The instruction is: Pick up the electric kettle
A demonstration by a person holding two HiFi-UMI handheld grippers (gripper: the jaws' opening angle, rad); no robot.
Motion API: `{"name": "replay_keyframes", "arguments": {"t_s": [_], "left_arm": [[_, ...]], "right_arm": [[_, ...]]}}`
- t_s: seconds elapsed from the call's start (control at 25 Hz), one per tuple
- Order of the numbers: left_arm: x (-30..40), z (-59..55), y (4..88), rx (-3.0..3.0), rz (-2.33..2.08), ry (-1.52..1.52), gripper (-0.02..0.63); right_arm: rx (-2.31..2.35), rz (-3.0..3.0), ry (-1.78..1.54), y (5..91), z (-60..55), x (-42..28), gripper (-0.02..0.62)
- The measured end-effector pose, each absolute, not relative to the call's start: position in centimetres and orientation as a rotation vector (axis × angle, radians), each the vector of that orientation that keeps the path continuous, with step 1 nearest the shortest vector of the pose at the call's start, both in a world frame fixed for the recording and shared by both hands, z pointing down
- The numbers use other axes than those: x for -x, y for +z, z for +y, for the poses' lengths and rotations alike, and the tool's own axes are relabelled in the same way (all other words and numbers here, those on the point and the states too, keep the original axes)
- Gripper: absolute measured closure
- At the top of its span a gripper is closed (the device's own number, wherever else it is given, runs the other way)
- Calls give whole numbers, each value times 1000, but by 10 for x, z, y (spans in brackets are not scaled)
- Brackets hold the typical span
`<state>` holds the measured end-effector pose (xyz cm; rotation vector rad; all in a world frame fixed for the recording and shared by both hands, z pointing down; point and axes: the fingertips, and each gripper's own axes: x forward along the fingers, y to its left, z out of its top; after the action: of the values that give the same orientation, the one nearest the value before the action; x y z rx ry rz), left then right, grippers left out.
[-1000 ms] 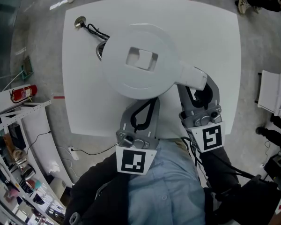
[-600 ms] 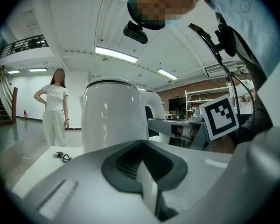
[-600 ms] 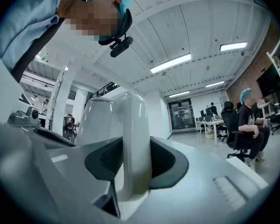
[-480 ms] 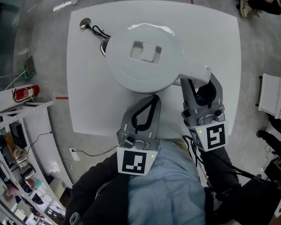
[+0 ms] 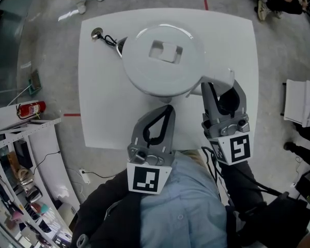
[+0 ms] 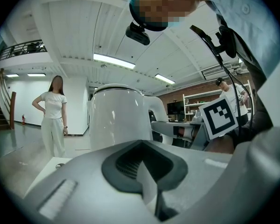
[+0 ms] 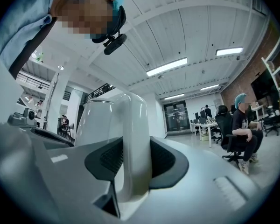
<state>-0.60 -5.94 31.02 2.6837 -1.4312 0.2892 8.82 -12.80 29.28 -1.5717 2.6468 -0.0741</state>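
Note:
The white electric kettle (image 5: 163,61) is seen from above over the white table (image 5: 103,118), lid up. Its handle (image 5: 217,80) points toward me. My right gripper (image 5: 220,89) is shut on that handle; in the right gripper view the handle (image 7: 133,148) stands upright between the two jaws. The kettle's base (image 5: 120,46) peeks out at the kettle's left edge, and a black cord runs from it to a plug (image 5: 97,33). My left gripper (image 5: 164,111) sits just short of the kettle body (image 6: 116,120), shut with nothing in it.
The table's edges lie close on all sides, with grey floor around it. A red fire extinguisher (image 5: 28,109) and shelving stand at the left. A person (image 6: 53,115) stands beyond the table, and others sit at desks (image 7: 240,129) to the right.
The kettle, still in my right gripper's hold, has shifted a little toward the table's far edge in the head view. The left gripper has kept its place below it.

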Motion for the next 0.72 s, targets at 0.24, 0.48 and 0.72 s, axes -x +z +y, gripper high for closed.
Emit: {"name": "replay_keyframes", "arguments": {"t_s": [0.24, 0.48, 0.72], "left_arm": [[9, -54, 275, -2714, -1463, 247, 606], [45, -58, 246, -2670, -1566, 144, 606], [69, -62, 217, -2676, -1668, 37, 606]], "right_arm": [[1637, 2590, -53, 263, -118, -109, 425], [1689, 2513, -27, 234, -105, -112, 425], [1753, 2450, 33, 209, -79, -125, 425]]}}
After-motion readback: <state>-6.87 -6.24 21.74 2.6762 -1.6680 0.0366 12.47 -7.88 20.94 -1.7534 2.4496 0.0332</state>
